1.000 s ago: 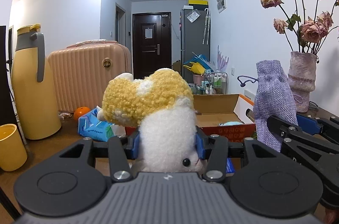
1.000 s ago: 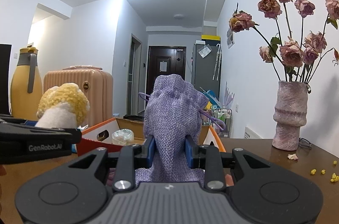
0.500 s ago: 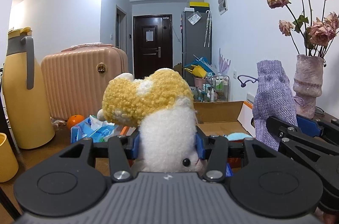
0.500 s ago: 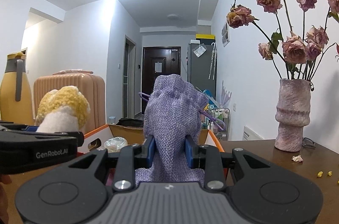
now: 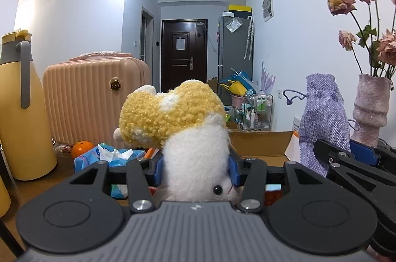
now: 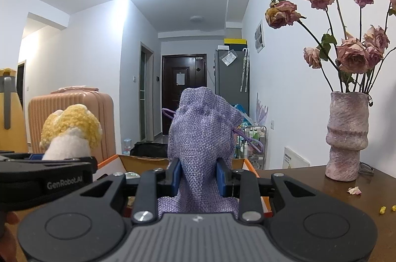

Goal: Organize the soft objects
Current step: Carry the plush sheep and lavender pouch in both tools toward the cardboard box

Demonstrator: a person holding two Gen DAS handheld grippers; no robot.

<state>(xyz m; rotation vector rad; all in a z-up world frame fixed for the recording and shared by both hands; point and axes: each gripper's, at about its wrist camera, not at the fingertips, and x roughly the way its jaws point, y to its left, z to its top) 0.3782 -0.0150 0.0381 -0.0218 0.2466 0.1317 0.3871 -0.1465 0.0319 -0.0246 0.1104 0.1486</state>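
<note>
The left gripper (image 5: pixel 196 169) points nearly level, tipped only slightly downward, its blue fingers (image 5: pixel 159 169) clamped on the white body of a plush toy (image 5: pixel 188 138). The toy stands upside down in the grip (its black eye sits low, its curly yellow part on top), raised above the surface (image 5: pixel 37 190) in front of an open cardboard box (image 5: pixel 259 145).

The right gripper (image 6: pixel 199 177) is held level beside it, to the right, its fingers (image 6: pixel 175 177) pinched tight on the middle of a purple woven pouch (image 6: pixel 203 135). The pouch stands upright, drawstring mouth uppermost, also off the surface and before the box.

The two grippers sit side by side and near each other, each visible at the edge of the other's view. A vase of dried roses (image 6: pixel 346 135) stands on the surface to the right, well apart.
</note>
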